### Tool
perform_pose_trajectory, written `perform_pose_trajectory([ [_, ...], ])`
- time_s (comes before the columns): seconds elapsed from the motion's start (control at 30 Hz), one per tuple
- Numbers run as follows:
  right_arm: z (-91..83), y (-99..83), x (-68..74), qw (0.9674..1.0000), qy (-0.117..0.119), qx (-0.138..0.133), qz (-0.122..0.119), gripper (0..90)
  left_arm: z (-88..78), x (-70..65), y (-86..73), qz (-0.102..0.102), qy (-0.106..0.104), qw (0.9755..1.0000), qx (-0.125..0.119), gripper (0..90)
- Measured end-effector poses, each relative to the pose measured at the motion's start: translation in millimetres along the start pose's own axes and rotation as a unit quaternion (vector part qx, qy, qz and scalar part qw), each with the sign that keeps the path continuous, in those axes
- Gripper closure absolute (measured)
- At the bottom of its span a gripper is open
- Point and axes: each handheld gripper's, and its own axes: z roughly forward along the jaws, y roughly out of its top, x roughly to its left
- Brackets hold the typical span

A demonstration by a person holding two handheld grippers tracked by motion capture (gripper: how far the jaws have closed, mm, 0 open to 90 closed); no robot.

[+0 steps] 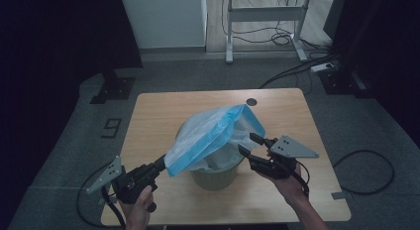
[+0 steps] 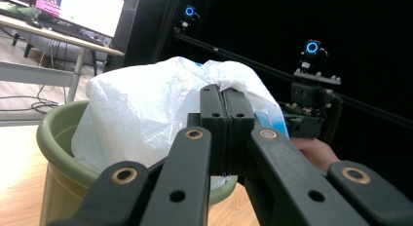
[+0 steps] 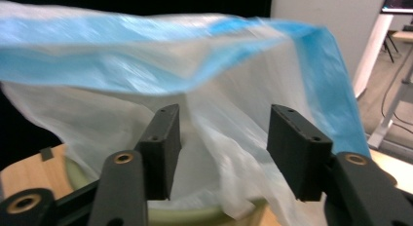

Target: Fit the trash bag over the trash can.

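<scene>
A white bin bag with a blue hem [image 1: 213, 133] sits in an olive-green bin [image 1: 215, 176] near the table's front. Its mouth is pulled up and stretched toward the left. My left gripper [image 1: 163, 163] is shut on the bag's lower-left hem; in the left gripper view the jaws [image 2: 226, 97] meet with the bag [image 2: 146, 104] pinched between them above the bin [image 2: 53, 138]. My right gripper [image 1: 246, 143] is open at the bag's right side. In the right gripper view [image 3: 221, 138] a loose fold of the bag [image 3: 146, 65] hangs between the parted pads [image 3: 160, 138], untouched.
The bin stands on a light wooden table [image 1: 158, 111] with a round cable hole [image 1: 252, 101] at the back. A desk frame and cables [image 1: 277, 36] lie on the floor beyond. The left gripper view shows the other hand [image 2: 316, 150] behind the bag.
</scene>
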Motion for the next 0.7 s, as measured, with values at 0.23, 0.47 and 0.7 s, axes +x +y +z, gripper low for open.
perform_pose_trajectory([
  [0.23, 15.0, 14.5, 5.2, 0.9998, 0.002, 0.004, 0.018, 41.2, -3.6, 0.7, -0.3, -0.002, 0.001, 1.0000, -0.003, 88.8],
  [0.47, 37.5, 16.2, 6.7, 0.9983, -0.003, 0.023, 0.054, 40.6, -5.1, 2.6, -1.9, -0.005, 0.002, 1.0000, -0.005, 88.8],
  [0.7, 49.9, 18.5, 11.0, 0.9959, -0.006, 0.021, 0.088, 40.6, -4.2, 0.8, -2.6, -0.003, 0.000, 1.0000, -0.005, 88.8],
])
